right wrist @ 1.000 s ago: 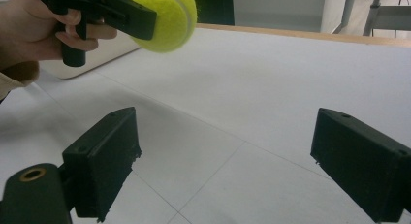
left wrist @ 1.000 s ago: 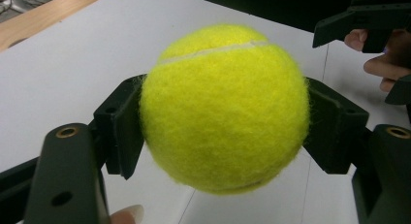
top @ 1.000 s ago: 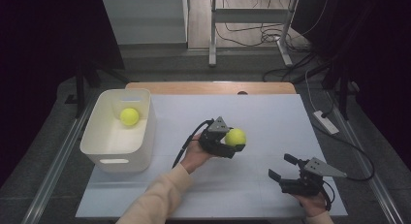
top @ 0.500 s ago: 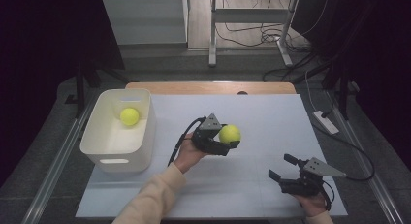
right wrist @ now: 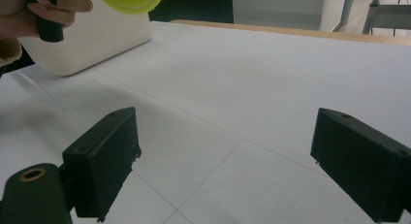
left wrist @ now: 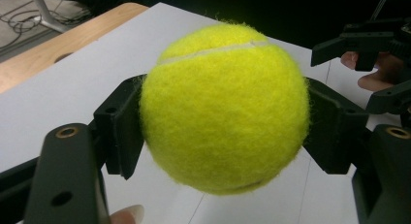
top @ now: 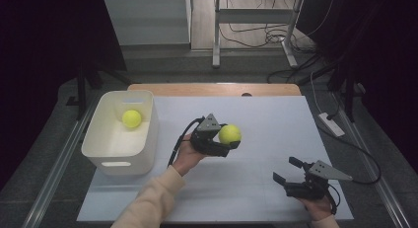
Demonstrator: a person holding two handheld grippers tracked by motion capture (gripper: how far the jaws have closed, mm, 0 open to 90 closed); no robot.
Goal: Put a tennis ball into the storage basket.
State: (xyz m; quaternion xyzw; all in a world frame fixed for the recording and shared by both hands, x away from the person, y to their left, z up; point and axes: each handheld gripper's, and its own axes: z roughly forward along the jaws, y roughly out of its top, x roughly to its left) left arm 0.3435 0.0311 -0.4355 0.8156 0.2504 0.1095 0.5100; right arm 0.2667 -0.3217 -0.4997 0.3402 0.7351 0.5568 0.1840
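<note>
A yellow tennis ball is pinched between the fingers of the left gripper, held above the white table. The right gripper's fingers are spread wide with nothing between them, low over the table.

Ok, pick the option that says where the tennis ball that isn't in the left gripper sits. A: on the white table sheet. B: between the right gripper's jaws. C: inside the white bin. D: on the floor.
C: the high view shows the second tennis ball lying inside the white bin, while the left gripper is shut on the other tennis ball.
</note>
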